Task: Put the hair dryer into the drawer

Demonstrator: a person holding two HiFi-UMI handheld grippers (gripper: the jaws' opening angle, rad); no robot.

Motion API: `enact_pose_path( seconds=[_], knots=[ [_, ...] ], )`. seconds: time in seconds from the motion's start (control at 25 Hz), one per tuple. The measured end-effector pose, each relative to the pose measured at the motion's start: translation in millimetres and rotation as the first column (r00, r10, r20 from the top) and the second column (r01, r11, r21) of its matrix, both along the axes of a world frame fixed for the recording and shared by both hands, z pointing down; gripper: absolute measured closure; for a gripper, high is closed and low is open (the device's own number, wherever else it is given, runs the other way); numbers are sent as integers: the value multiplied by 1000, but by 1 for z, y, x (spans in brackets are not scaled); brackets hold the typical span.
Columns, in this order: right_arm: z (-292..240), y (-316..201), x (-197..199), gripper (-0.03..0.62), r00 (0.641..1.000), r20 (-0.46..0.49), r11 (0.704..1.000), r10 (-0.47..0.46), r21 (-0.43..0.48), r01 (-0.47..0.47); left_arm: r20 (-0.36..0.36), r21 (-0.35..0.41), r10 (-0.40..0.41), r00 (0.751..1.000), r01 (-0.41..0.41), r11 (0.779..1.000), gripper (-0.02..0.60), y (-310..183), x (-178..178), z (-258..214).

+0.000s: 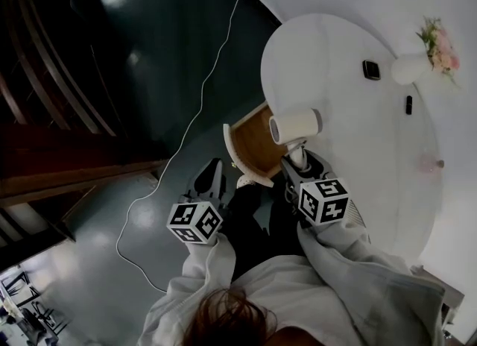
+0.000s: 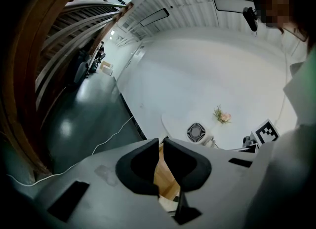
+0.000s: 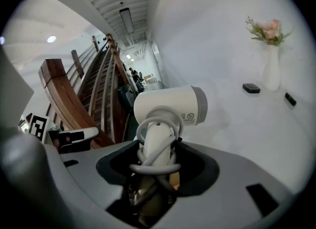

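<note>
Left gripper (image 1: 211, 179): jaws almost together, empty, near the open drawer (image 1: 250, 147). Hair dryer (image 1: 296, 125) sits at the drawer's right edge, its cord-wrapped handle clamped in the right gripper (image 1: 299, 159). Risk, as we judge it: the barrel knocks the white tabletop (image 1: 350, 106), or cord loops snag the drawer's rim.

We see a white hair dryer (image 3: 170, 105) with a grey end band and grey cord, and a drawer (image 1: 253, 147) of light brown wood edged white. At two o'clock, pink flowers (image 1: 440, 45) top a white vase (image 1: 408, 68) on the white table (image 1: 350, 91). The left hand-held gripper (image 1: 212, 165) and right hand-held gripper (image 1: 298, 159) are grey with black-and-white square markers.
</note>
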State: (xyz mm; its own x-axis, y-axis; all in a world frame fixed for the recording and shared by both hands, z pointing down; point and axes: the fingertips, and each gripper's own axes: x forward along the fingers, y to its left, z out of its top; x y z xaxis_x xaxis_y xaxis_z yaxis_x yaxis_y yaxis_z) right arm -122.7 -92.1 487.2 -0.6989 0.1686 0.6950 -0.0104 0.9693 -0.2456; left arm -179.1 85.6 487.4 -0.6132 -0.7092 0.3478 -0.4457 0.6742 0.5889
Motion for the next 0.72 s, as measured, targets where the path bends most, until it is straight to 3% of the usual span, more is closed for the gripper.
enact_pose_path(
  seconds=[0.4,0.72],
  knots=[
    [14,48,20,319,993,-48,993,-108,-44,105,-36,-21,-14,999,13,1000,545,22,17,21],
    [39,68,31,319,981,-147,982,-125,-159,101,-54,-38,-32,998,30,999,544,39,20,34]
  ],
)
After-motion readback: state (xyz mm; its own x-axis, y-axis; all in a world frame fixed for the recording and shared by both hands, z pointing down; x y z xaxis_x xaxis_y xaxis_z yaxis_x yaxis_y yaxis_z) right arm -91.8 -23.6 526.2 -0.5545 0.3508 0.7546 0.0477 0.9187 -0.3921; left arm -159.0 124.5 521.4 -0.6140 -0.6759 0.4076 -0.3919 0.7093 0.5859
